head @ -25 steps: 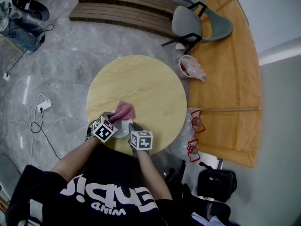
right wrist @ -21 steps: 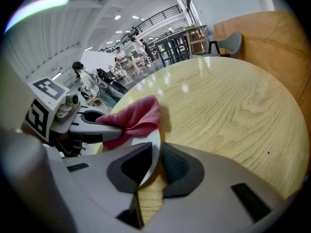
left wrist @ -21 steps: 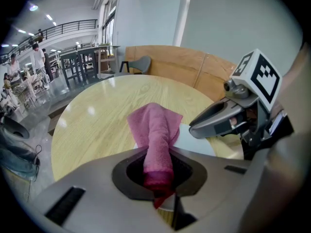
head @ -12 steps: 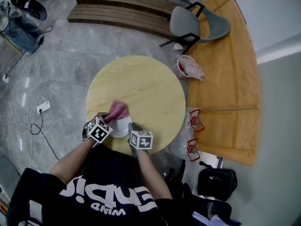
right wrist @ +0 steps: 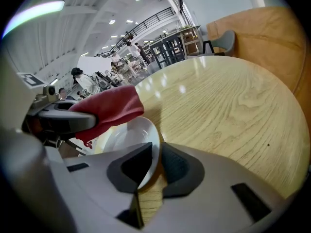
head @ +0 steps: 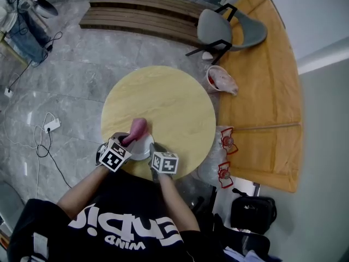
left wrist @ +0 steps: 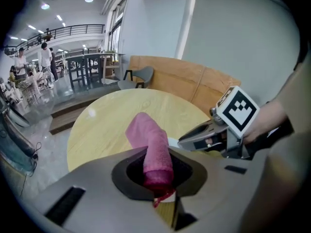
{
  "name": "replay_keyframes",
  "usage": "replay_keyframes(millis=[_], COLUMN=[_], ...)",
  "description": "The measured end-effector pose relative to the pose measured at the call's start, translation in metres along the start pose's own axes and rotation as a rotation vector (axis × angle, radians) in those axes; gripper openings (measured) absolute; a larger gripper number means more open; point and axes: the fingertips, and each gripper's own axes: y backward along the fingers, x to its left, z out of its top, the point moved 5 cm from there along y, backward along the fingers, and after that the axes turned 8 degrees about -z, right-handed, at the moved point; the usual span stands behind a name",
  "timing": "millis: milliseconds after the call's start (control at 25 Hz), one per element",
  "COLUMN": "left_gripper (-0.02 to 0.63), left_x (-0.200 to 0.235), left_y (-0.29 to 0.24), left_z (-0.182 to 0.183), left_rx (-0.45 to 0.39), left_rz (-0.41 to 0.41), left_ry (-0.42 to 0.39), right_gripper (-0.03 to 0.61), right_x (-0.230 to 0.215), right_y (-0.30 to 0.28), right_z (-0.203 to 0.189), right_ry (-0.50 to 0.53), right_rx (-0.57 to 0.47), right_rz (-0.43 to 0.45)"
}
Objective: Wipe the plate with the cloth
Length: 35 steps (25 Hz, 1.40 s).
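Note:
A white plate (head: 143,147) sits tilted at the near edge of the round yellow table (head: 174,102). My right gripper (right wrist: 150,165) is shut on the plate's rim (right wrist: 141,147) and holds it up at an angle. My left gripper (left wrist: 158,176) is shut on a rolled pink cloth (left wrist: 151,147), whose free end sticks out ahead of the jaws. In the right gripper view the cloth (right wrist: 109,108) hangs just above the plate's far left edge, with the left gripper (right wrist: 63,121) behind it. In the head view the cloth (head: 136,129) lies over the plate's far side.
A grey chair (head: 218,26) and a slatted wooden bench (head: 142,12) stand beyond the table. A curved orange wooden seat (head: 262,91) runs along the right, with a red-and-white bin (head: 221,78) beside it. Cables and a power strip (head: 50,125) lie on the floor to the left.
My left gripper has lifted, taking the cloth up off the plate, and the cloth now looks narrower and more upright. The right gripper and the plate have stayed put.

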Motion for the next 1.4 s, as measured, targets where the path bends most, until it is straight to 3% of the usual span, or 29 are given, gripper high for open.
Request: replay_keyframes(millis=[160,520,760,1400], left_gripper=[0.046,0.046,0.046,0.046], left_x=[-0.02,-0.053,-0.052,-0.027], left_y=[-0.013,-0.052,-0.075,-0.058], left_z=[0.001,-0.01,-0.026,-0.038], left_rx=[0.004,0.104,0.158,0.123], left_rz=[-0.062,-0.189,-0.206,-0.144], left_ry=[0.004,-0.036,-0.025,0.065], right_gripper=[0.075,0.075,0.067,0.067], right_x=[0.001,0.0,0.0,0.002], right_y=[0.004,0.005,0.004,0.005], right_z=[-0.002,-0.01,-0.011,-0.009], right_ry=[0.009,-0.004,0.023,0.087], right_rx=[0.0,0.011,0.01,0.01], right_rz=[0.003,0.023,0.012,0.008])
